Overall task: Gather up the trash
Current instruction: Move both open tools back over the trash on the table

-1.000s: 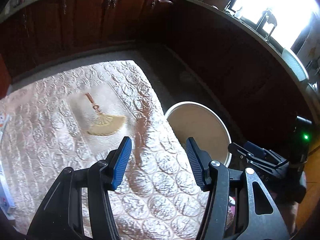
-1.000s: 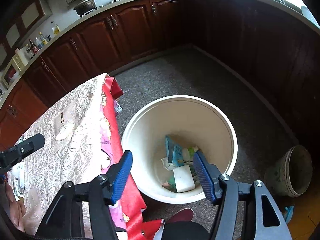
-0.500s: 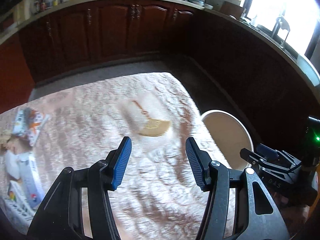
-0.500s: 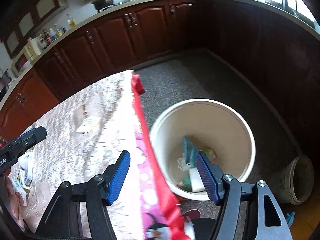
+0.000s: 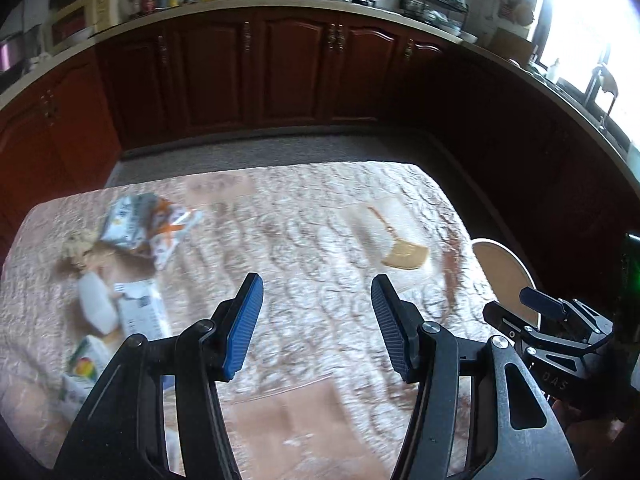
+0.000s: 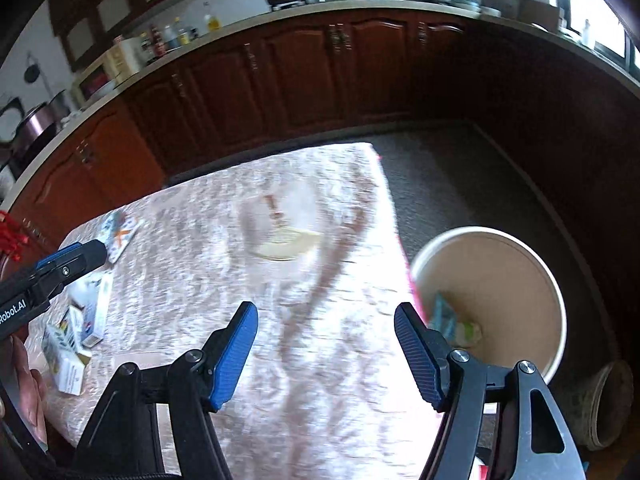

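I have swung both grippers, left (image 5: 316,320) and right (image 6: 325,350), from the bin (image 6: 558,304) back toward the litter (image 5: 140,236) far left, fingers open and empty, the right's just widening.

We see our right gripper (image 6: 326,344) over the table (image 6: 224,240), its blue fingers (image 6: 234,354) apart with nothing between them; its jaws have just been opening. The big bucket (image 6: 552,300) stands on the floor just beside the table, with some trash (image 6: 452,322) inside. Small boxes (image 6: 74,344) lie at the table's left end, near our left gripper (image 6: 52,270).
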`<state>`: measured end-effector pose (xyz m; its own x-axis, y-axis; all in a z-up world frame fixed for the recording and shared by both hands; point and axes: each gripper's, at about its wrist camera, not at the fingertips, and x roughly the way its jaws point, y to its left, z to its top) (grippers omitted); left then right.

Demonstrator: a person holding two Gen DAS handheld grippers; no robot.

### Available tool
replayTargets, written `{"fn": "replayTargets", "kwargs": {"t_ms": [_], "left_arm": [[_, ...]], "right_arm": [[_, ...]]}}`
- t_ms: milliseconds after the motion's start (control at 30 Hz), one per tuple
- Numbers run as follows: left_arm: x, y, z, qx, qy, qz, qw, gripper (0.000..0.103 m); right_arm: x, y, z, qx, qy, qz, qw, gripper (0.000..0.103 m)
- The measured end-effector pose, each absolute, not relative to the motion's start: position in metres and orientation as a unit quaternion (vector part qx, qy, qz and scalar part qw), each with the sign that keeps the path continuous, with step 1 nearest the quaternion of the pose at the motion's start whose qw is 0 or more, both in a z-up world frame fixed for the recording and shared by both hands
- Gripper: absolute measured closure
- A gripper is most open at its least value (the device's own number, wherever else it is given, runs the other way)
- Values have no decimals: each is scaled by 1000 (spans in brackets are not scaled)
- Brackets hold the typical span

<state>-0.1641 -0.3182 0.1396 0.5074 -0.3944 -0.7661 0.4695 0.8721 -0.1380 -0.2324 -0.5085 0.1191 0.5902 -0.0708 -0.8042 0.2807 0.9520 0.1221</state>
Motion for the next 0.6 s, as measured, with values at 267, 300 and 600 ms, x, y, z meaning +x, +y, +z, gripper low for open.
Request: {"fn": "replayTargets", "kwargs": {"t_ms": [267,300,600], "left_arm": [[-164,-272,139,37,436,-219,872,48],[-164,-264,139,34,438,-216,872,48],[-142,-190,133,4,465,-176,867,48]], "right_arm": [[-208,-465,121,96,446,-52,888,32],[-206,-458,121,92,447,-45,888,31],[-185,-411,112,73,463,9,883,31]]}}
